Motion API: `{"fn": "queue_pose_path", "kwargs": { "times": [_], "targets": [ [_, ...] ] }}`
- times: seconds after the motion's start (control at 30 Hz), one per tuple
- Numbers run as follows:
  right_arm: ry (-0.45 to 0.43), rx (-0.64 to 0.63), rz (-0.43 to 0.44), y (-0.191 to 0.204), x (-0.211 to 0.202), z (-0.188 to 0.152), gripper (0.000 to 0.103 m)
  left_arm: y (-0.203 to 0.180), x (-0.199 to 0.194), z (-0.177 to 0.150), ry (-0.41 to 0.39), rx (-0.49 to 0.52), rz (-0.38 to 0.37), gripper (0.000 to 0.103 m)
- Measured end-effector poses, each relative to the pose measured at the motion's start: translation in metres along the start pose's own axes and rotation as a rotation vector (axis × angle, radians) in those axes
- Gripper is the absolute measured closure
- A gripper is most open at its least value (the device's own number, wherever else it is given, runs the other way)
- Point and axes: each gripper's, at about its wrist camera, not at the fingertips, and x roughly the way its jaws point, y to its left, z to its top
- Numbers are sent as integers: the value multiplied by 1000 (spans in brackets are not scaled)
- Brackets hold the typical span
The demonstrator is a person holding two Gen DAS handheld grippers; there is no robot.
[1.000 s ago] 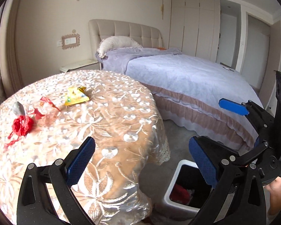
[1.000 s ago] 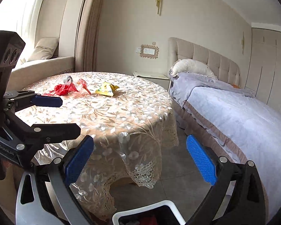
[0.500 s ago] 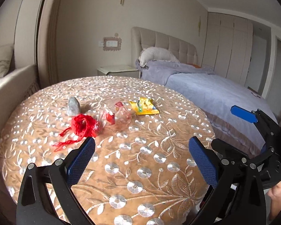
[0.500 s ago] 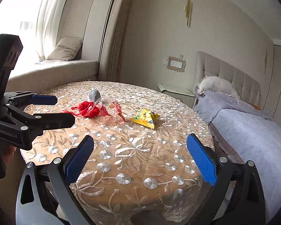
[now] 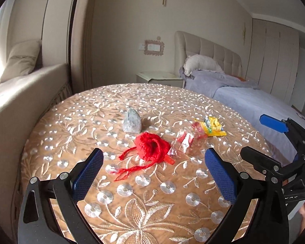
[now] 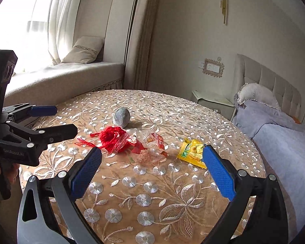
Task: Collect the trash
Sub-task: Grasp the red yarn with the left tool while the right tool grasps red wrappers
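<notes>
Trash lies on the round table with its floral cloth. There is a grey crumpled wad, a red yarn bundle, a clear and red plastic wrapper and a yellow snack packet. My left gripper is open and empty, just short of the yarn. My right gripper is open and empty, just short of the wrapper, its right pad next to the yellow packet.
A bed with a lilac cover stands to the right of the table. A nightstand is behind it. A cushioned window seat runs along the left. The other gripper shows at each view's edge.
Both grippers have swung from the bin on the floor up over the table and moved closer to the trash. Both stayed open and empty.
</notes>
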Motion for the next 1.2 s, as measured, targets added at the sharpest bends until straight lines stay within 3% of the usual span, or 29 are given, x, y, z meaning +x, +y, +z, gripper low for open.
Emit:
{"fn": "queue_pose_path", "kwargs": {
  "times": [0.2,0.3,0.5,0.83,0.9,0.93,1.0,1.03,1.1,1.2],
  "targets": [
    [21,-30,6,9,26,9,4,24,32,4,71,-68,-31,5],
    [35,-40,2,10,38,11,4,33,49,4,109,-86,0,5],
    [70,-46,5,12,59,12,4,47,78,11,166,-138,-12,5],
    [127,0,10,0,82,11,4,42,128,16,301,-119,-24,7],
    [134,-2,9,0,84,10,4,41,139,15,343,-126,-35,30],
    [136,-4,11,0,85,10,4,41,142,15,348,-120,-26,31],
    [134,-12,8,1,87,10,4,37,146,16,361,-79,-13,65],
    [133,-16,6,1,88,11,4,32,147,16,369,-42,8,74],
    [142,-23,7,0,91,11,4,22,147,15,376,31,20,79],
    [157,-23,8,-1,96,12,4,22,141,13,368,0,-49,82]
  ]
}}
